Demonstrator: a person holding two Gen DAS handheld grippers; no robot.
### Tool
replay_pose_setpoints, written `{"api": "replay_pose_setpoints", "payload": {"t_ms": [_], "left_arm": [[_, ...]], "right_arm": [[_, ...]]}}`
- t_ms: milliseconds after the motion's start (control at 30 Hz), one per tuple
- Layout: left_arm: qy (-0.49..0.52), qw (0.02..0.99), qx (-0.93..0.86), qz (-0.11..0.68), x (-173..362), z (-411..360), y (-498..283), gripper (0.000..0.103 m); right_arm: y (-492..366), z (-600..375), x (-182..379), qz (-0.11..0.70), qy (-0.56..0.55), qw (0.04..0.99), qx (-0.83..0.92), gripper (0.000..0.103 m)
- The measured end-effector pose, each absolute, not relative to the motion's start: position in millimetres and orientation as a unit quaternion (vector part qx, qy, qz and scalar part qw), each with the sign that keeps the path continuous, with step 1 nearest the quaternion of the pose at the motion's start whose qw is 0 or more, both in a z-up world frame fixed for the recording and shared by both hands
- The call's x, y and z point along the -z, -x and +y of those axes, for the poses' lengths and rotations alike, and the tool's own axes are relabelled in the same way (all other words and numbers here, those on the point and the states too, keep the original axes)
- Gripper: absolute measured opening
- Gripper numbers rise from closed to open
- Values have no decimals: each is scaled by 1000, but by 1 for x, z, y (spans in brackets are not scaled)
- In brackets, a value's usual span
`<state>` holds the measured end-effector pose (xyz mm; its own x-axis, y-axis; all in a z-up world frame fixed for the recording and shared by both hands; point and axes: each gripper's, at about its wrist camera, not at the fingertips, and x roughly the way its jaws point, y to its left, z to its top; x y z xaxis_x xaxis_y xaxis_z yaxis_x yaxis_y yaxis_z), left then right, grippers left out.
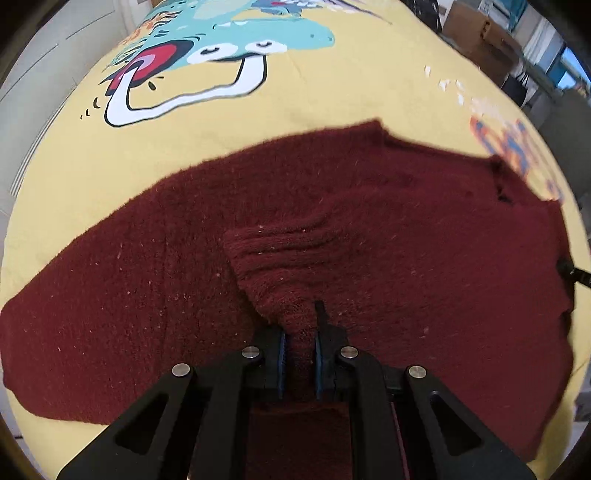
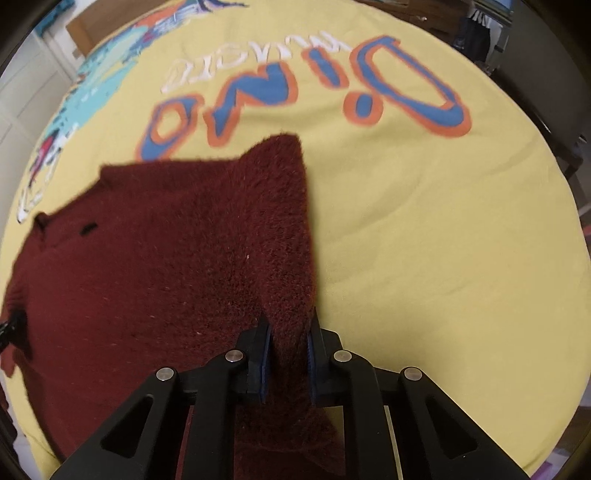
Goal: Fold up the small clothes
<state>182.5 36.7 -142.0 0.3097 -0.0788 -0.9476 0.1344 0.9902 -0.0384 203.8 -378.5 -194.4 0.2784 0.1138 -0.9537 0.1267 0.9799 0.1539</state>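
A dark red knitted sweater (image 1: 369, 221) lies spread on a yellow printed cloth (image 1: 184, 147). My left gripper (image 1: 300, 332) is shut on a bunched fold of the knit just below a ribbed sleeve cuff (image 1: 280, 254) that lies folded over the body. In the right wrist view the same sweater (image 2: 166, 258) fills the left half, its right edge running up to a corner (image 2: 284, 147). My right gripper (image 2: 290, 332) is shut on that right edge of the sweater, with knit pinched between the blue pads. A small black label (image 2: 88, 229) shows near the neck.
The yellow cloth (image 2: 443, 240) carries a dinosaur print (image 1: 221, 48) and large blue and orange lettering (image 2: 314, 96). Cardboard boxes (image 1: 480, 29) and dark furniture stand beyond the far edge. A black part of the other gripper (image 1: 576, 275) shows at the right rim.
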Motion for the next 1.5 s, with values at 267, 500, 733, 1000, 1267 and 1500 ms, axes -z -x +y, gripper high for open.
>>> {"api": "replay_pose_setpoints", "payload": {"t_ms": [267, 500, 733, 1000, 1267, 1500], "left_arm": [[-35, 818, 39, 573, 133, 40, -184, 36], [-22, 844, 37, 535, 93, 49, -178, 100], [-17, 862, 72, 501, 82, 14, -172, 102], [-48, 839, 77, 537, 146, -19, -171, 102], [-50, 839, 84, 536, 163, 3, -165, 102], [-42, 848, 80, 523, 163, 18, -161, 102]], "right_arm": [[-203, -376, 175, 580, -88, 810, 13, 44], [-187, -361, 124, 522, -70, 850, -8, 85], [-178, -307, 104, 484, -49, 873, -48, 103], [-170, -251, 154, 502, -14, 862, -75, 103], [-166, -281, 199, 525, -7, 850, -49, 102], [-163, -309, 203, 523, -6, 849, -67, 102]]}}
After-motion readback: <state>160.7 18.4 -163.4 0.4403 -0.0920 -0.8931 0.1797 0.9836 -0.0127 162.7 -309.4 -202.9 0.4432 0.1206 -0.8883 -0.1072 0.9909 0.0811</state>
